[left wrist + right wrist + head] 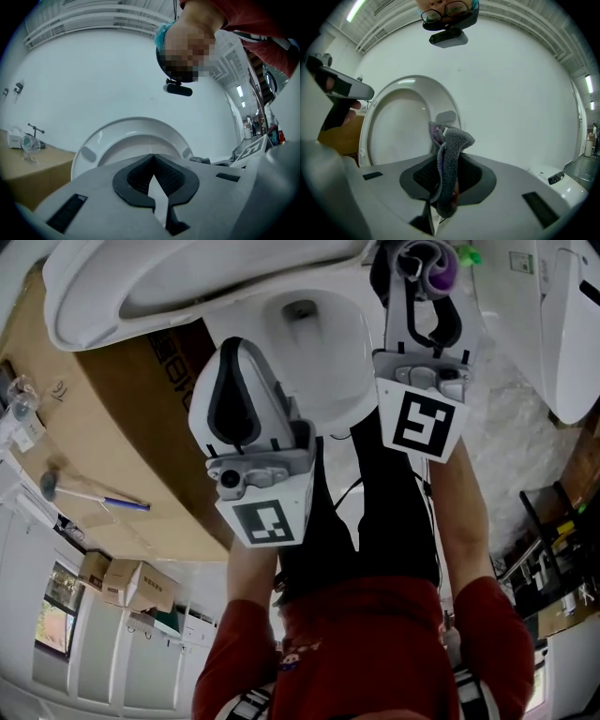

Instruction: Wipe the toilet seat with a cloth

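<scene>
So, right gripper [447, 178] has the cloth [451, 150], left gripper [153, 164] is empty, toilet seat [93, 145] is up.

The right gripper is clamped on the cloth, which is grey with a bit of purple in it, bunched up and poking out past the pads with one end drooping down. The left gripper has its jaws pinched together, tips touching, nothing in them. Both are held out side by side in front of the toilet, the right one reaching farther, next to the bowl [314, 343]. The toilet seat is tipped upright behind the bowl and neither gripper touches it. A cardboard box [94, 418] sits right beside the toilet.
</scene>
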The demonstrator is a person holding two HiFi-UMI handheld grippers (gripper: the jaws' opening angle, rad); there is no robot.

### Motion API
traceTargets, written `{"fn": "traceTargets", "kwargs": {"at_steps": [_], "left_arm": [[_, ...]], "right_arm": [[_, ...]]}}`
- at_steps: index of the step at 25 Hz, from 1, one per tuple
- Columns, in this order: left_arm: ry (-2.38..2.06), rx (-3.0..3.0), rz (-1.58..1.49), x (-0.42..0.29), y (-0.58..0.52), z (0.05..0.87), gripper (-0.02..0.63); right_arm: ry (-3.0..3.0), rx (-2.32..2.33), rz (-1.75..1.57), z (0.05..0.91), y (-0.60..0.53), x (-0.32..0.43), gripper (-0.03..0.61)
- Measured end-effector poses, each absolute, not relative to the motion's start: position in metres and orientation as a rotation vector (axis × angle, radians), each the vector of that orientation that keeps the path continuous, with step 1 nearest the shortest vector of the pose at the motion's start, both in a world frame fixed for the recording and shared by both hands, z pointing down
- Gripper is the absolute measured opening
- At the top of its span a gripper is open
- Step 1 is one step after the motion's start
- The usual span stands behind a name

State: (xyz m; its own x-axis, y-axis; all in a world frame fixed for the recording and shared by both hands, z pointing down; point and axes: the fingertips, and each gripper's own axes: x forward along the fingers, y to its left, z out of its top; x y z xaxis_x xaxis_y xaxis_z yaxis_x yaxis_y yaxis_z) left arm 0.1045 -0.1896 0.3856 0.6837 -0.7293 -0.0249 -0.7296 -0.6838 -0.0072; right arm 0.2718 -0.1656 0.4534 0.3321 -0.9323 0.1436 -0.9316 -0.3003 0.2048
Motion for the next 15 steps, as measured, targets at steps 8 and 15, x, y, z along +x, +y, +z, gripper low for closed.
{"fn": "traceTargets", "kwargs": {"at_steps": [8,15], "left_arm": [[1.297,-2.873,-0.009,0.087,-0.183,0.42,0.012],[1.327,-2.873,-0.035,0.068,-0.18,0.444,0.012]], "right_arm": [[-1.677,2.252,0.048,0.52,-0.161,0.265,0.074],[-1.655,2.212,0.082,0.563,-0.162,0.251,0.074]]}}
